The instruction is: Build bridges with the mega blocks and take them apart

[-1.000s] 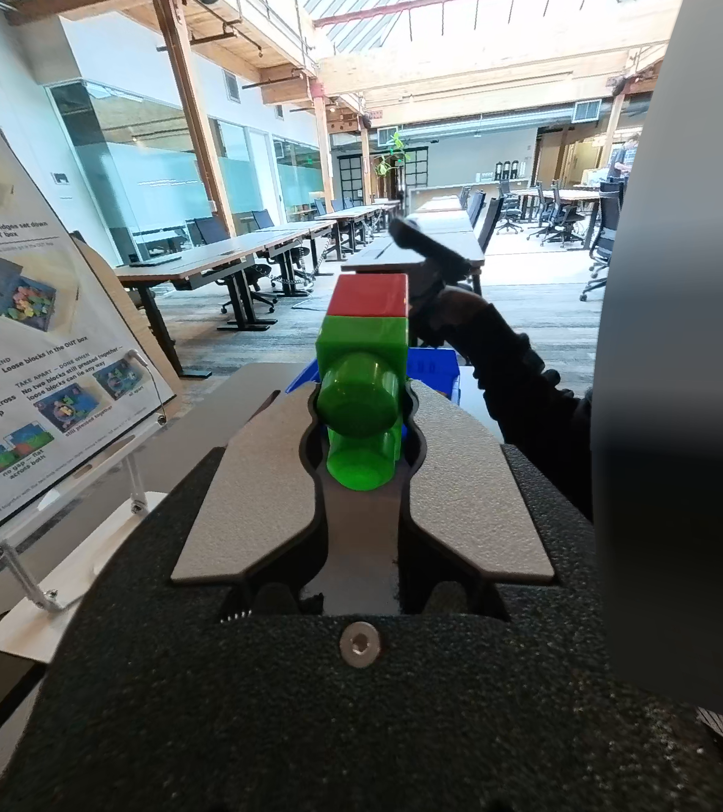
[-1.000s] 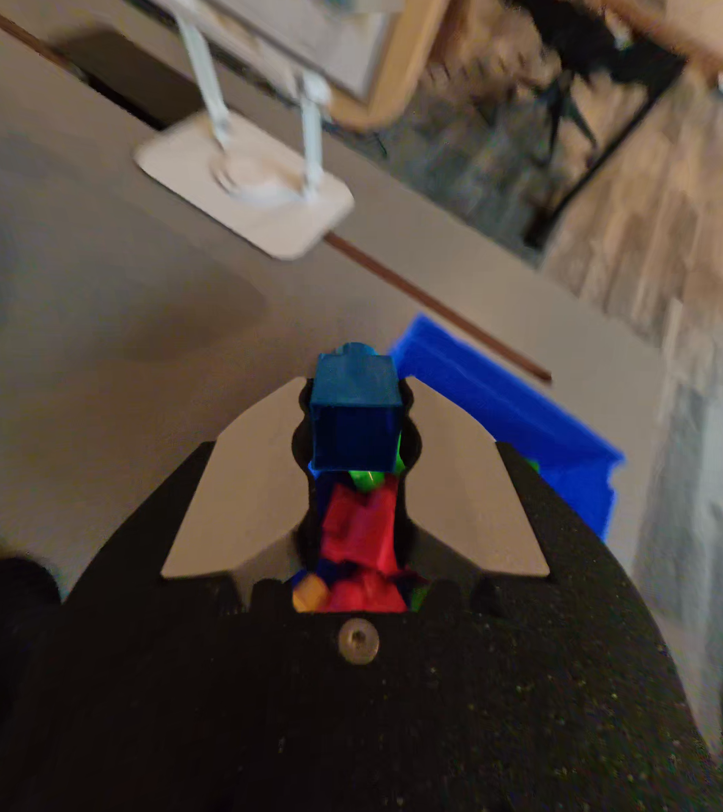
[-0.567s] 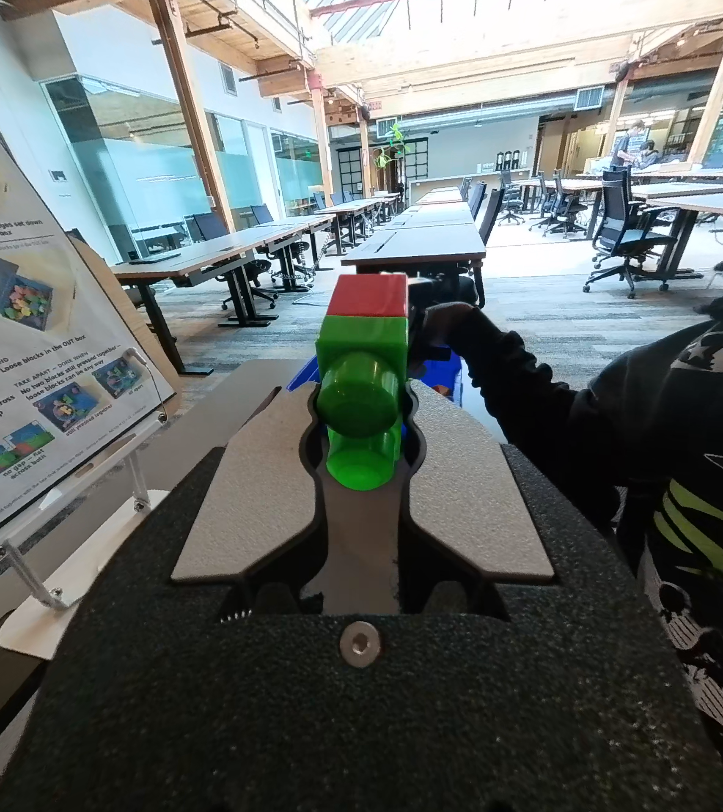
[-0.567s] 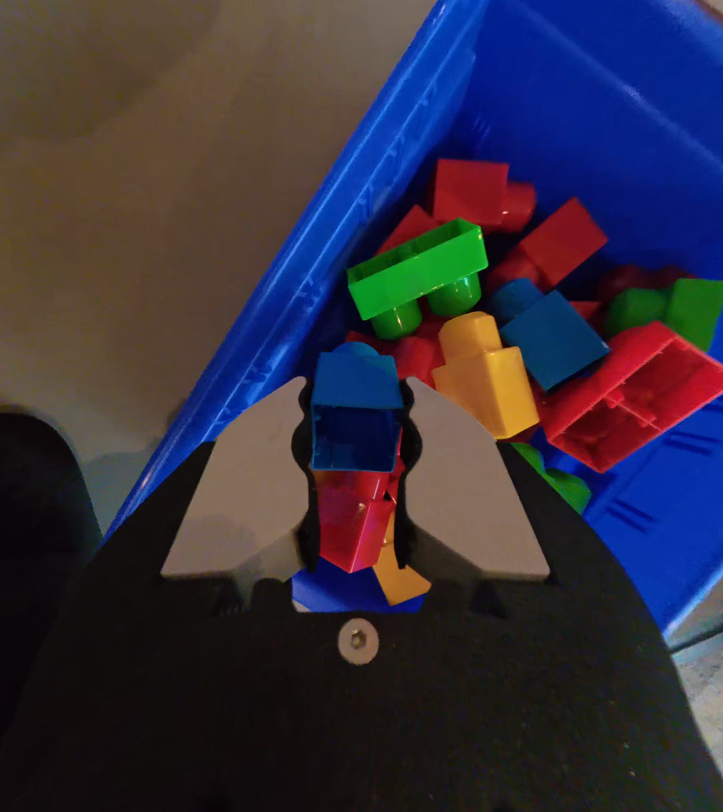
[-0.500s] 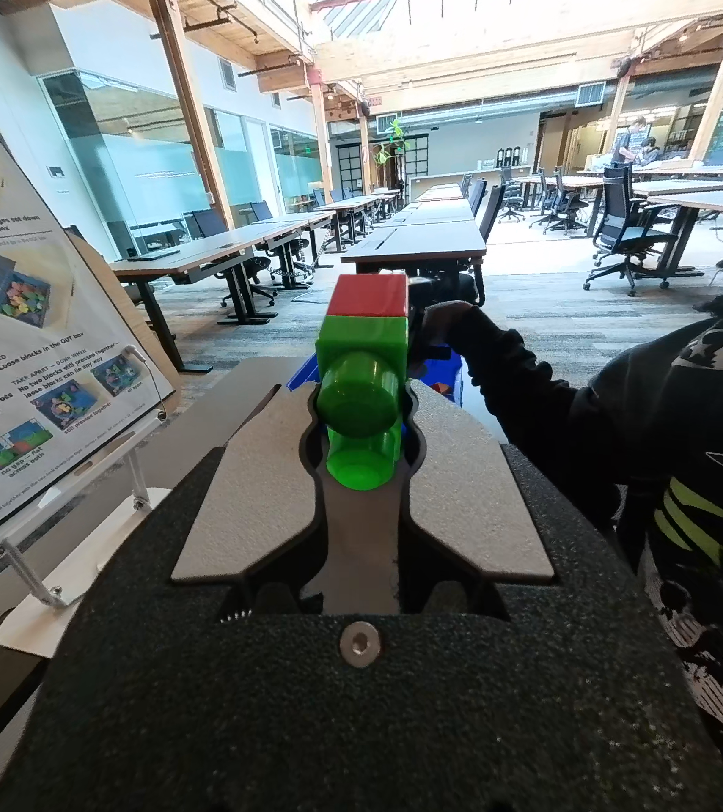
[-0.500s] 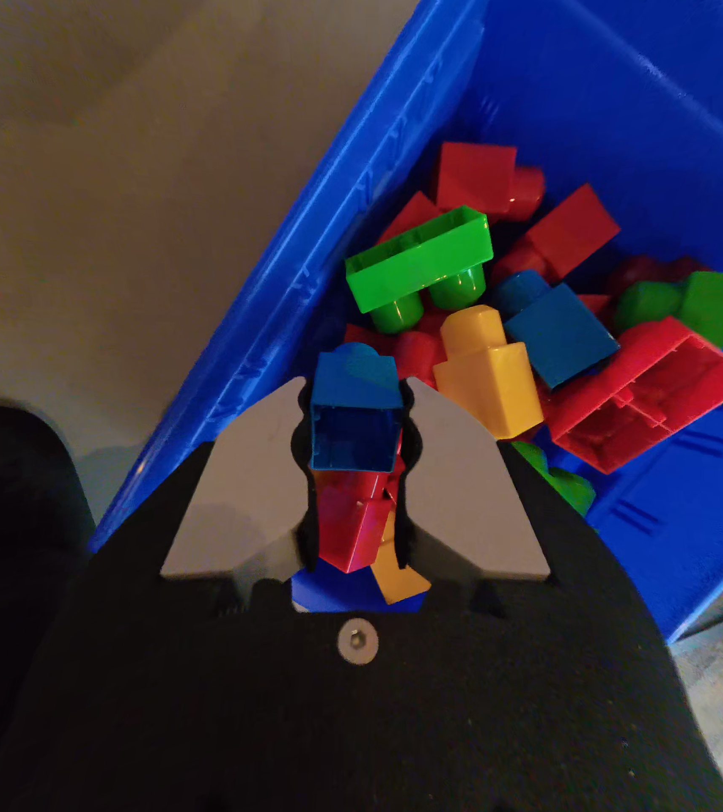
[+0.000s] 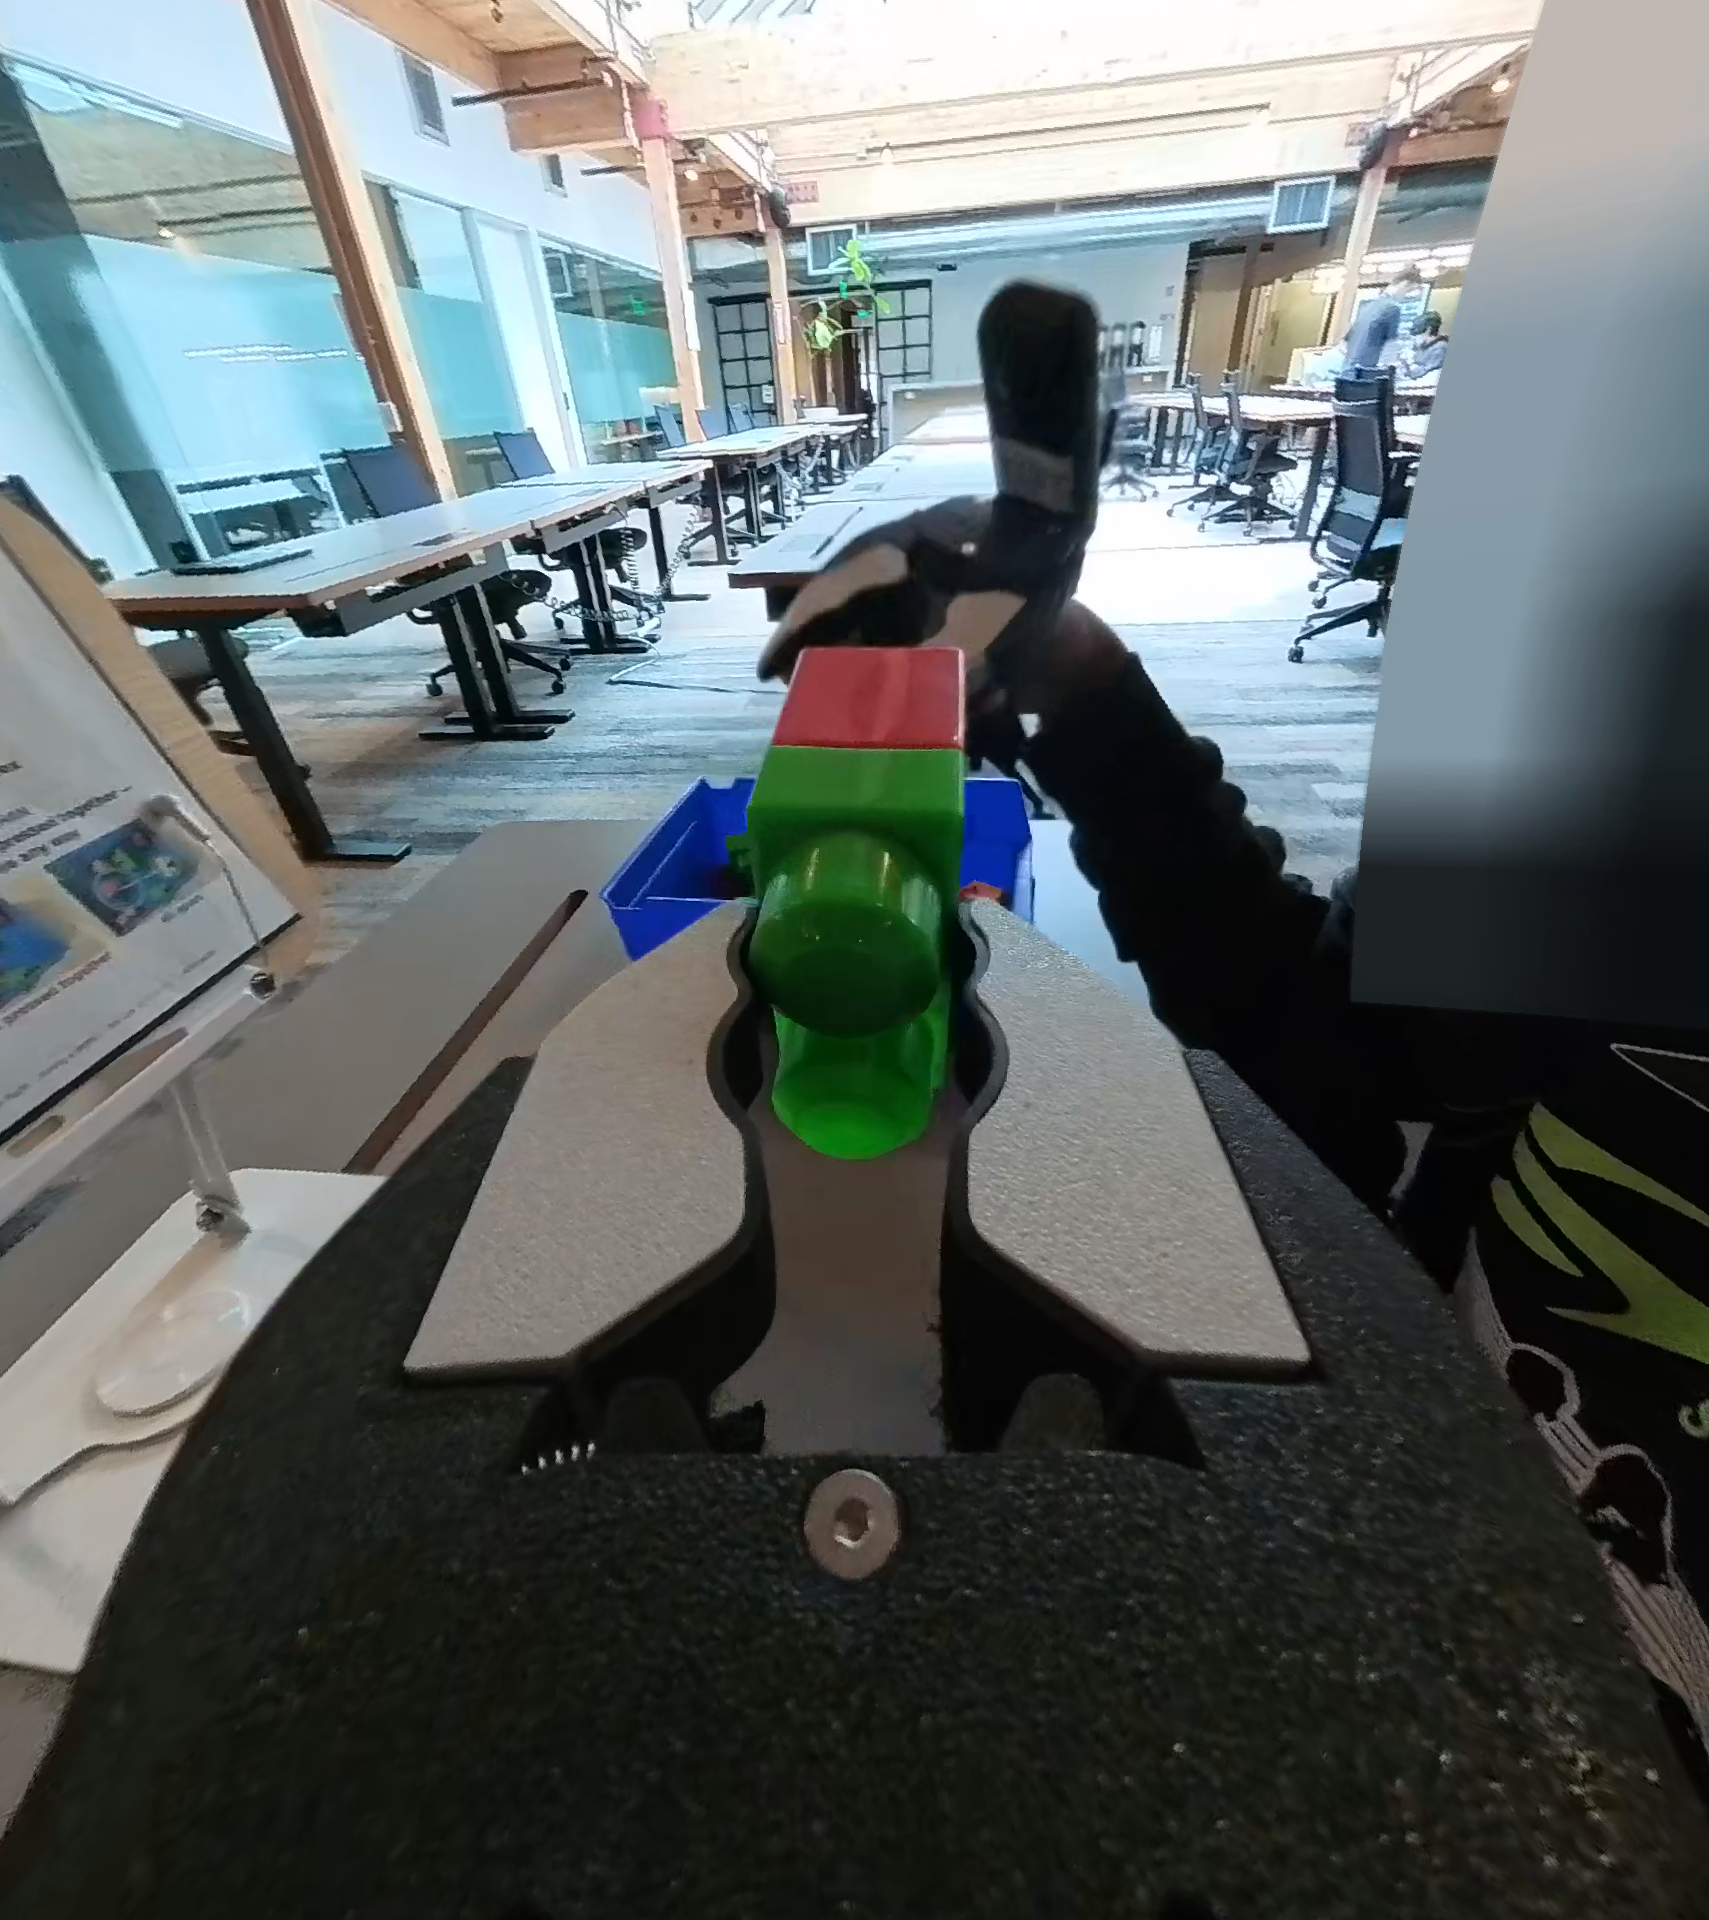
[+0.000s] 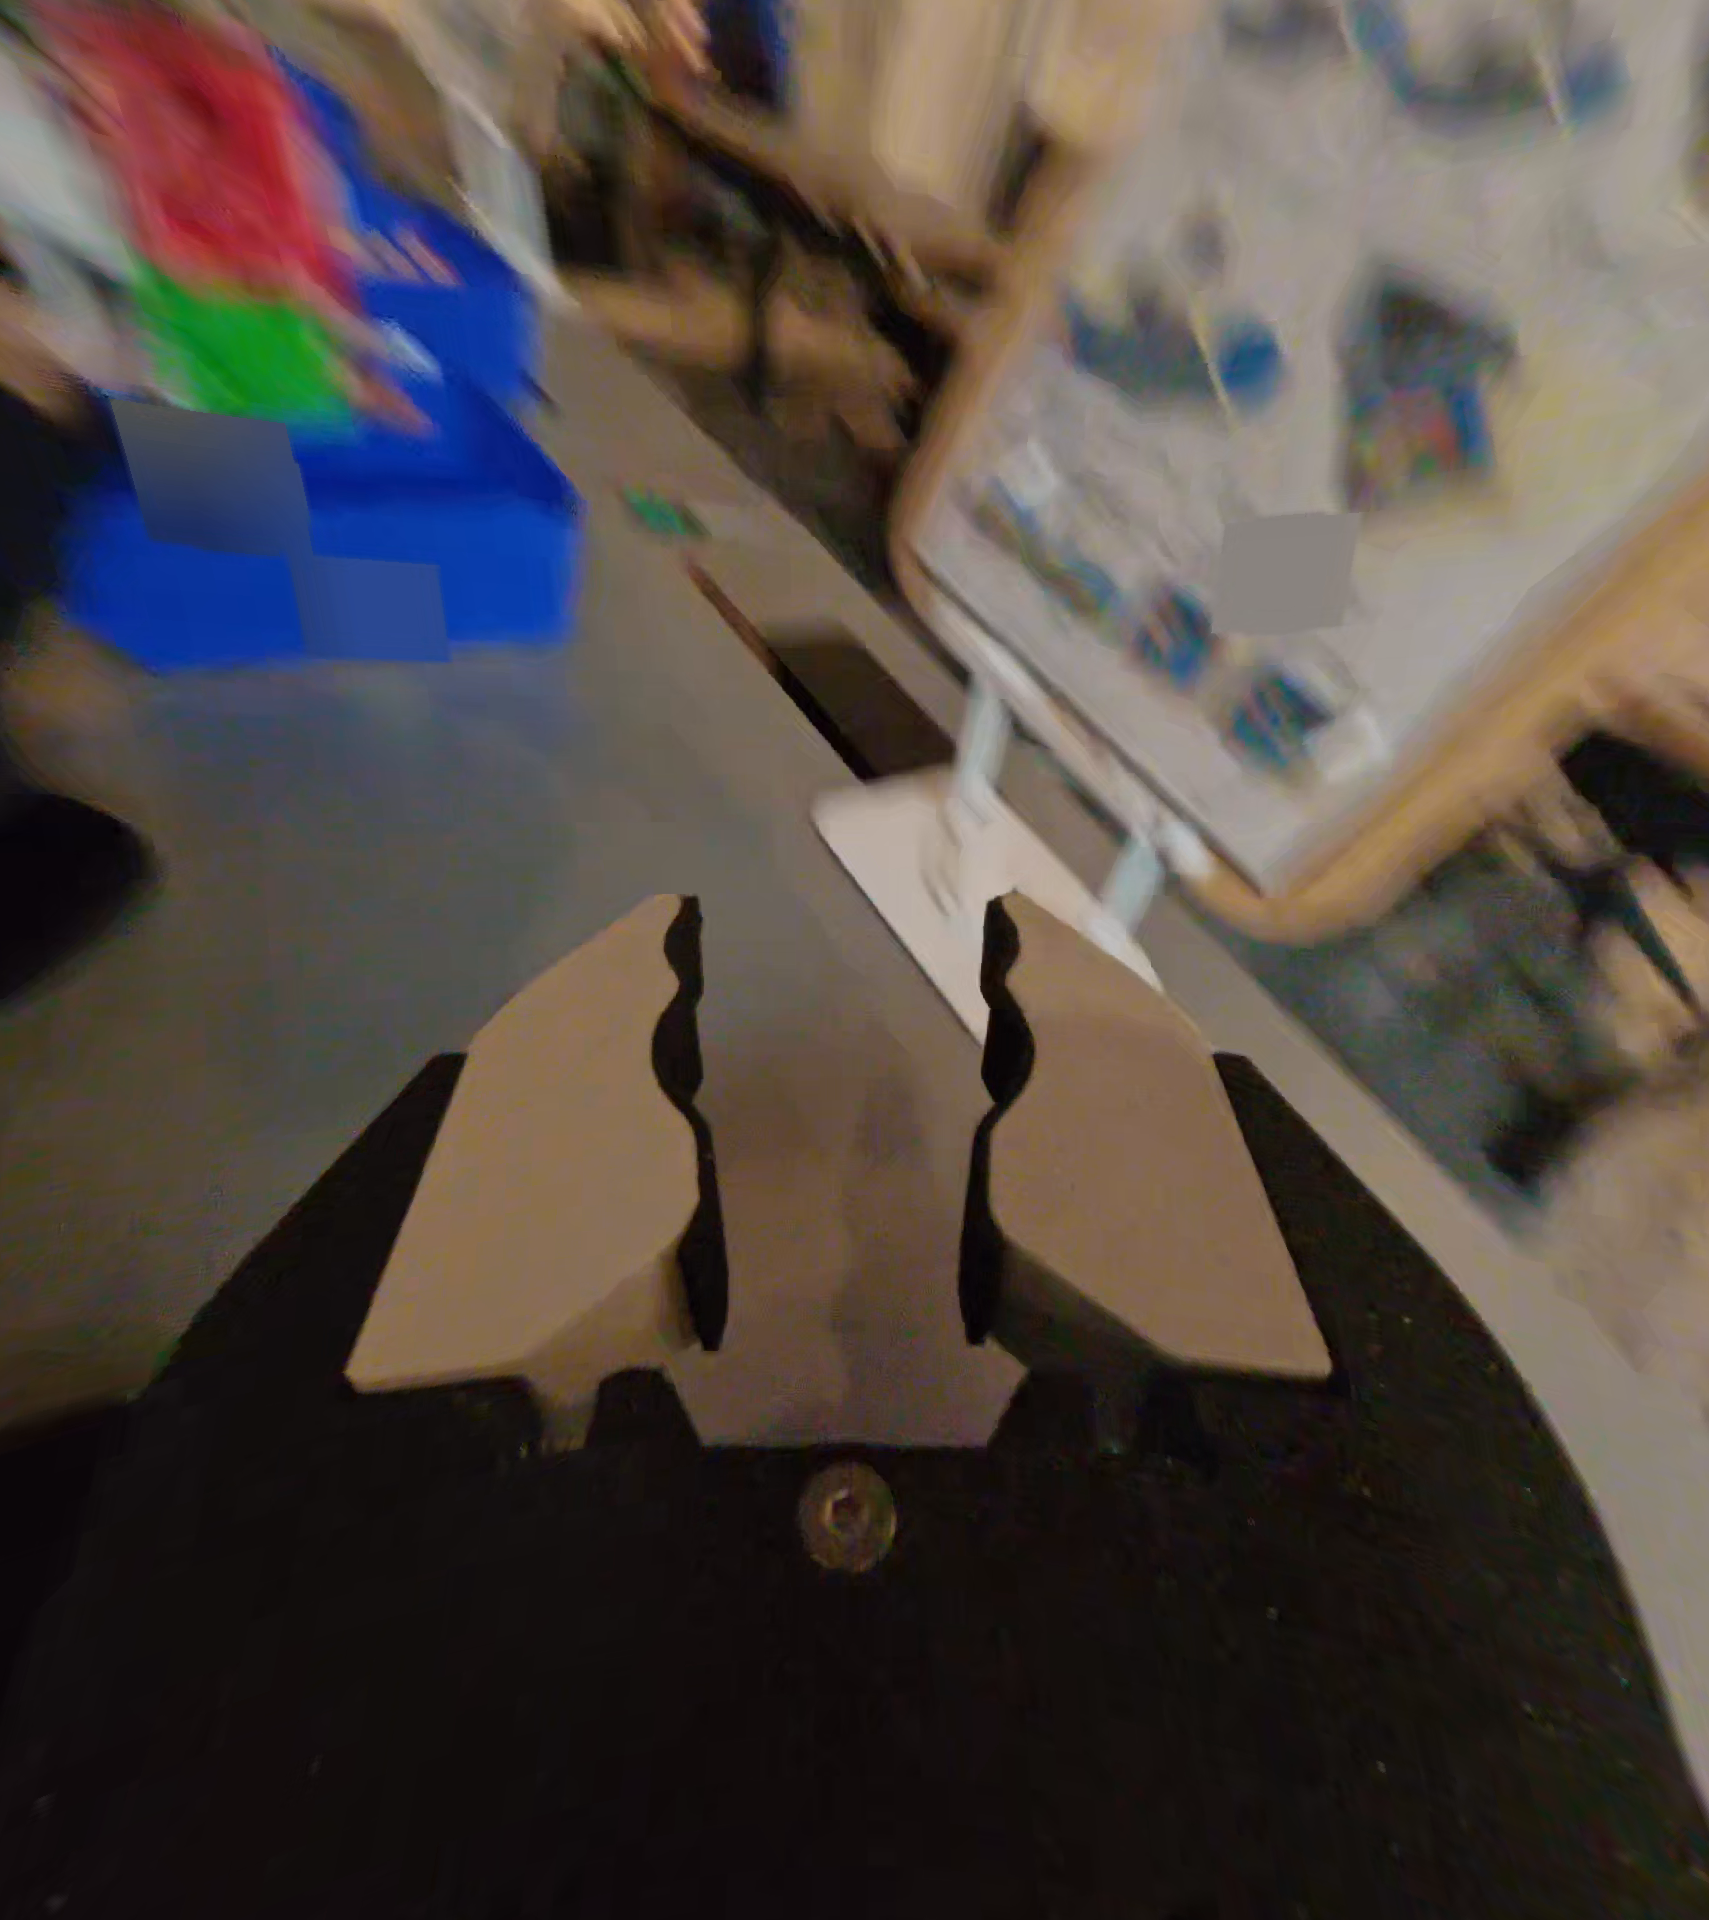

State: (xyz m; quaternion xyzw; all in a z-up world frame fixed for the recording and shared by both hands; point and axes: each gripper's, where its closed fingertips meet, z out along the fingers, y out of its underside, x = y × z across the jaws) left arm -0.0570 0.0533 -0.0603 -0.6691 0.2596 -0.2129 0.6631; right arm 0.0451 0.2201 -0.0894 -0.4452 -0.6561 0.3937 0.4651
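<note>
Two stacked blocks (image 7: 855, 831), green and red, between left hand-held gripper (image 7: 855, 997) fingers.

The left wrist view is sharp and bright: daylight pours from the ceiling beyond the green block (image 7: 855, 904), washing out there, and straight lines bow toward the edges. The right wrist view is dim and warm; all around the sharp right gripper (image 8: 842, 940) is smeared by motion blur
</note>
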